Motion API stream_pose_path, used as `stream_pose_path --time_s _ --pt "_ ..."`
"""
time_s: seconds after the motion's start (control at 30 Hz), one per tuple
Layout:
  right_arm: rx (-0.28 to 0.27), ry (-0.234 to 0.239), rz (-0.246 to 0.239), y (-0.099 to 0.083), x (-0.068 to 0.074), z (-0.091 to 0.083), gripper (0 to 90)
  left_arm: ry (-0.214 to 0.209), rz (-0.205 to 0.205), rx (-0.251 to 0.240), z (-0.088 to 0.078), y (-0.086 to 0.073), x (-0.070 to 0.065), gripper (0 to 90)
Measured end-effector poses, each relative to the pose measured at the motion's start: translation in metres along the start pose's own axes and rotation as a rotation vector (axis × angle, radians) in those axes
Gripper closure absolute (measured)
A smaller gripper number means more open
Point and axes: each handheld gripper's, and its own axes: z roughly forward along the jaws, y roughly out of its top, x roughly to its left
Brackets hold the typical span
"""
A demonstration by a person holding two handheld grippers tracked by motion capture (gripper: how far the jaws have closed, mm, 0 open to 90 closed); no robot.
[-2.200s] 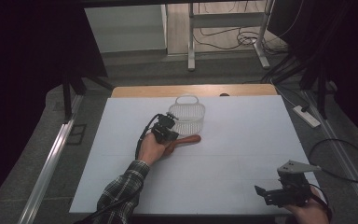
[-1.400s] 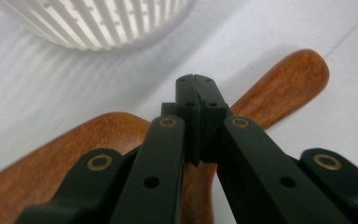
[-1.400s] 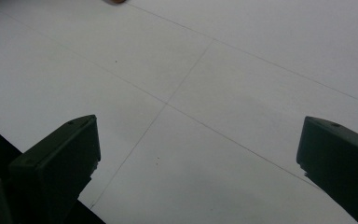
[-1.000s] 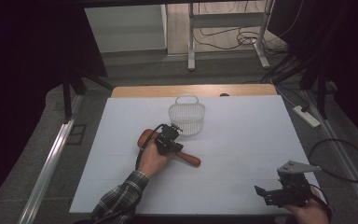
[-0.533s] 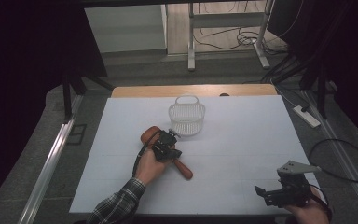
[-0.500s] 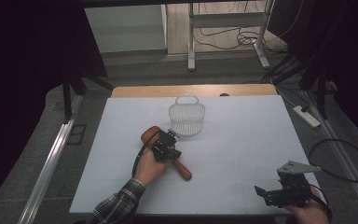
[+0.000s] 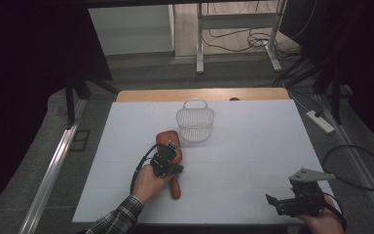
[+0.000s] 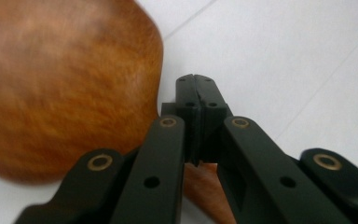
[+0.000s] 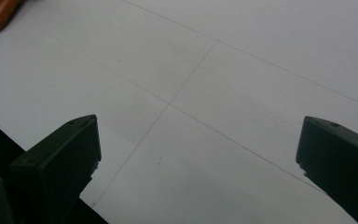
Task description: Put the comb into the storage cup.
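Wooden spoon (image 7: 170, 157) lies flat on the white counter (image 7: 253, 146), bowl end at about 12 o'clock, handle running toward 6 o'clock past the person's left hand (image 7: 148, 181). It sits left of counter centre, just at 7 o'clock of the white wire basket (image 7: 195, 122), near it but apart. Left gripper (image 7: 168, 163) sits over the spoon's neck; in the left gripper view its fingers (image 8: 186, 100) are clenched together, the neck running beneath them and the spoon bowl (image 8: 65, 84) off to one side. Cannot tell whether the wood is actually pinched. Looks like the carry or drag step, spoon being repositioned by the basket. Next move probably needs a firm hold on the neck, a lift, then a tilt over the rim. Basket stands upright and looks empty. Right gripper (image 7: 299, 202) rests at the counter's 5 o'clock corner, fingers (image 9: 60, 154) released wide, nothing between them.
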Motion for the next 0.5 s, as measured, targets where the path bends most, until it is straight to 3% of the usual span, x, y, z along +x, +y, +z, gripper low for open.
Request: stream_pose_path --time_s 0.3,0.5 --pt "0.0 0.001 -0.003 0.0 0.0 0.0 0.0 -0.004 -0.029 -0.004 -0.008 -0.016 0.005 89.0" --pt "0.0 0.001 -0.005 0.0 0.0 0.0 0.0 0.0 -0.023 -0.001 -0.011 -0.023 0.003 89.0"
